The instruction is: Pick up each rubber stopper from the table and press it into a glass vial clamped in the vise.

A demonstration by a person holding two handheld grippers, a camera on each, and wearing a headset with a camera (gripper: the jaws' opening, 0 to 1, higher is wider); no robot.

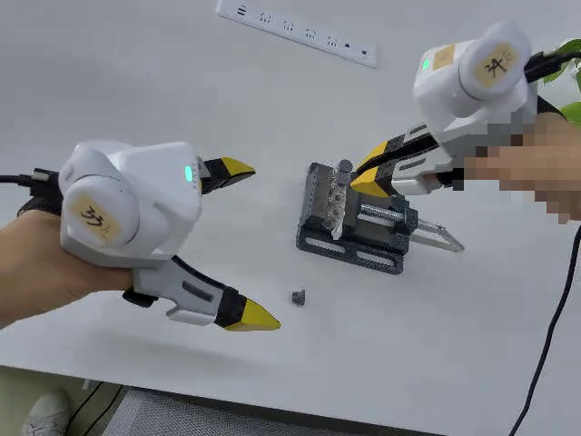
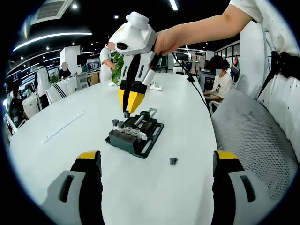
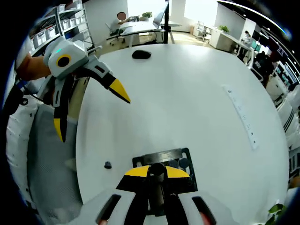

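Note:
A dark vise [image 1: 363, 238] stands mid-table with a row of glass vials [image 1: 337, 207] clamped in it. My right gripper [image 1: 357, 178] is shut on a grey rubber stopper [image 1: 345, 166], held right over the vials' far end. In the right gripper view, that stopper [image 3: 157, 169] sits between the yellow tips, just above the vise [image 3: 140, 161]. A loose stopper [image 1: 298, 296] lies on the table near the vise's front. My left gripper [image 1: 249, 242] hovers open to the left with nothing in it. In the left gripper view, the loose stopper [image 2: 173, 161] lies between its jaws.
A white power strip [image 1: 300, 32] lies at the table's far edge. The vise's handle [image 1: 440, 238] sticks out to the right. A black cable [image 1: 549, 336] runs down the right side. People sit and stand at desks in the background [image 2: 220, 79].

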